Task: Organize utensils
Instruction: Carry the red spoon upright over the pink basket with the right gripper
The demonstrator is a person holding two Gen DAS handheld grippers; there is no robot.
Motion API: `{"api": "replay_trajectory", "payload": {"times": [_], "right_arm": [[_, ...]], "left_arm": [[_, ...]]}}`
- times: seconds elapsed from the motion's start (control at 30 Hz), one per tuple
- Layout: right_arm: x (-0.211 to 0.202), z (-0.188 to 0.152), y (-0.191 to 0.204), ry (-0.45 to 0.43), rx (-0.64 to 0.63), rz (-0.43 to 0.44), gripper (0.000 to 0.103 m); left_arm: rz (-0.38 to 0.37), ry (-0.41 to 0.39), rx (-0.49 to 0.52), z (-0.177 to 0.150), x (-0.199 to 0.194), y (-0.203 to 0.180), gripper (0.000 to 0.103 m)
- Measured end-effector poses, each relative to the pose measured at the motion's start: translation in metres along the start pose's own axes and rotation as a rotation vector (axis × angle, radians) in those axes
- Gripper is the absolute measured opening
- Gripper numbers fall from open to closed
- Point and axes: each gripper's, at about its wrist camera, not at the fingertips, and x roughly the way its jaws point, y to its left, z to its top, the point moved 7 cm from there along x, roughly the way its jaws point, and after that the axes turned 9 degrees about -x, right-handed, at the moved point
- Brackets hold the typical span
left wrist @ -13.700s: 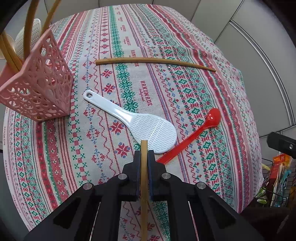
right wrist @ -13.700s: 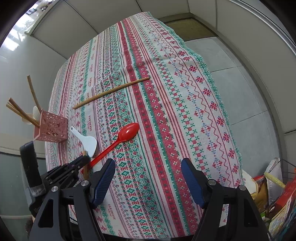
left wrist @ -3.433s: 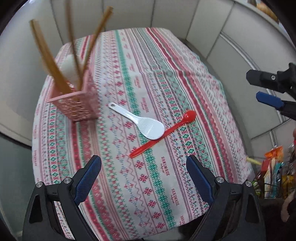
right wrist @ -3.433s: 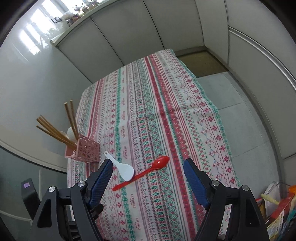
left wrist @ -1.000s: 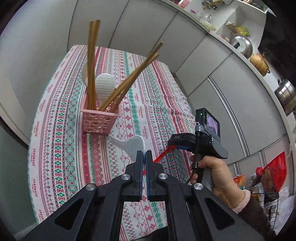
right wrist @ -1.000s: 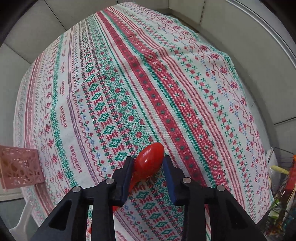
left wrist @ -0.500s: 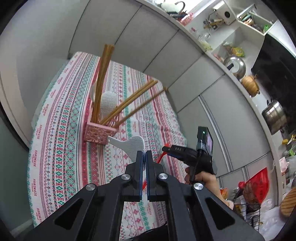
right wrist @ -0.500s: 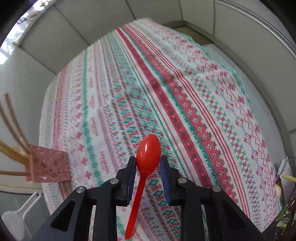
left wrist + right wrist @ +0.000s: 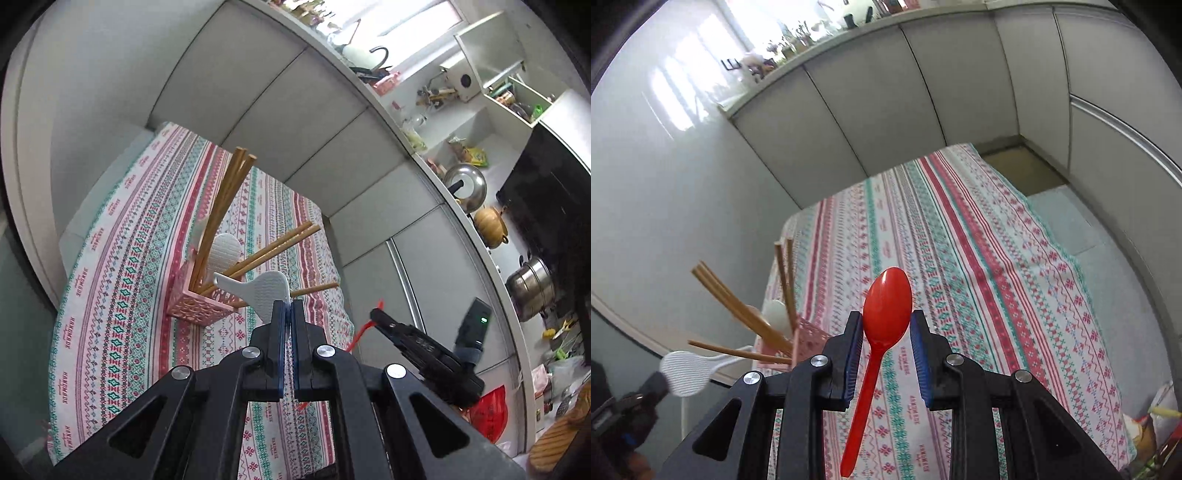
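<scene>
My left gripper (image 9: 287,306) is shut on the head of a white rice paddle (image 9: 264,291) and holds it in the air, its handle pointing left over the pink lattice utensil basket (image 9: 207,308). The basket holds several wooden chopsticks (image 9: 221,214) and another white paddle (image 9: 223,253). My right gripper (image 9: 886,321) is shut on the bowl of a red spoon (image 9: 886,306), lifted above the table with the handle hanging down. The basket (image 9: 809,341) shows at lower left in the right wrist view, with the held paddle (image 9: 685,371) beside it.
The table carries a striped patterned cloth (image 9: 960,258). Grey cabinet panels (image 9: 295,122) wall the table's far side. The right gripper's body (image 9: 424,354) shows at lower right in the left wrist view. Pots and shelves (image 9: 487,221) stand at the right.
Both grippers have risen higher above the table with their utensils. The paddle now hangs over the basket. The spoon has lifted further off the cloth.
</scene>
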Motion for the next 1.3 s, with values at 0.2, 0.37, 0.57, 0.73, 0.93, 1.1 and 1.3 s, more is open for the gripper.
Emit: {"api": "replay_trajectory", "payload": {"times": [0.2,0.37,0.57,0.73,0.93,1.1,1.3], "right_arm": [[-0.007,0.006,0.01,-0.012,-0.011,0.019,0.026],[-0.003,0.007,0.009,-0.01,-0.009,0.022,0.026],[-0.006,0.009,0.008,-0.023,-0.008,0.017,0.026],[-0.011,0.013,0.011,-0.054,-0.024,0.01,0.026],[-0.021,0.021,0.019,-0.103,-0.039,0.022,0.026],[-0.033,0.03,0.034,-0.159,-0.05,0.042,0.026],[-0.065,0.045,0.061,-0.291,-0.082,0.065,0.026]], "left_arm": [[-0.029,0.063,-0.147,0.007,0.03,0.024,0.002],[-0.033,0.088,-0.243,0.013,0.045,0.038,0.002],[0.009,0.108,-0.261,0.02,0.067,0.043,0.002],[0.072,0.094,-0.203,0.024,0.083,0.044,0.004],[0.087,0.078,-0.147,0.021,0.076,0.036,0.049],[0.159,0.039,-0.067,0.014,0.056,0.035,0.055],[0.412,0.041,0.043,-0.001,0.043,0.066,0.065]]}}
